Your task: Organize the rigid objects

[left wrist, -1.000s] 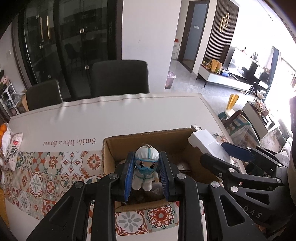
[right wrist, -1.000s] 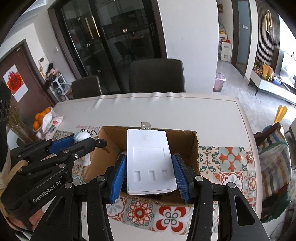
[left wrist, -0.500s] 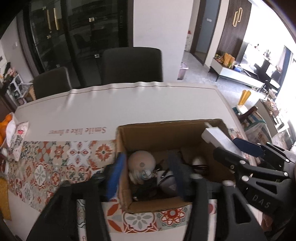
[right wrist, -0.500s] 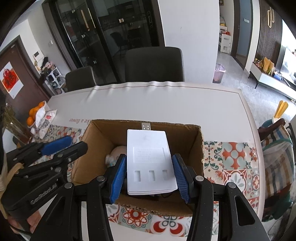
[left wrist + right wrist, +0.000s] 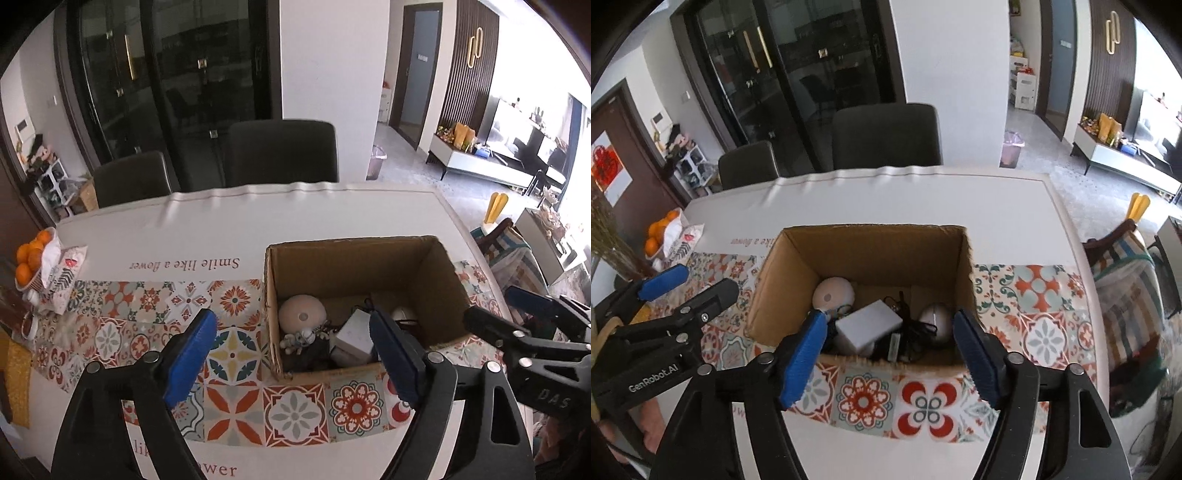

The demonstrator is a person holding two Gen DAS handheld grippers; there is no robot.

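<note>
Two dark chairs [image 5: 282,151] face black glass doors [image 5: 166,85]; sunlit lounge right.

Home dining area: dining table [image 5: 332,206], upholstered chairs [image 5: 282,153], oranges [image 5: 29,254], living room TV cabinet [image 5: 491,168] beyond.

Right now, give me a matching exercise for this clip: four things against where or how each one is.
Things:
1. white adapter
2. oranges
3. left gripper
4. cardboard box

Places or states:
A. open, holding nothing
B. lying in the box among cables
C. on the tiled runner, top open
D. at the table's left edge

Pairs: 1-B, 2-D, 3-A, 4-C
</note>
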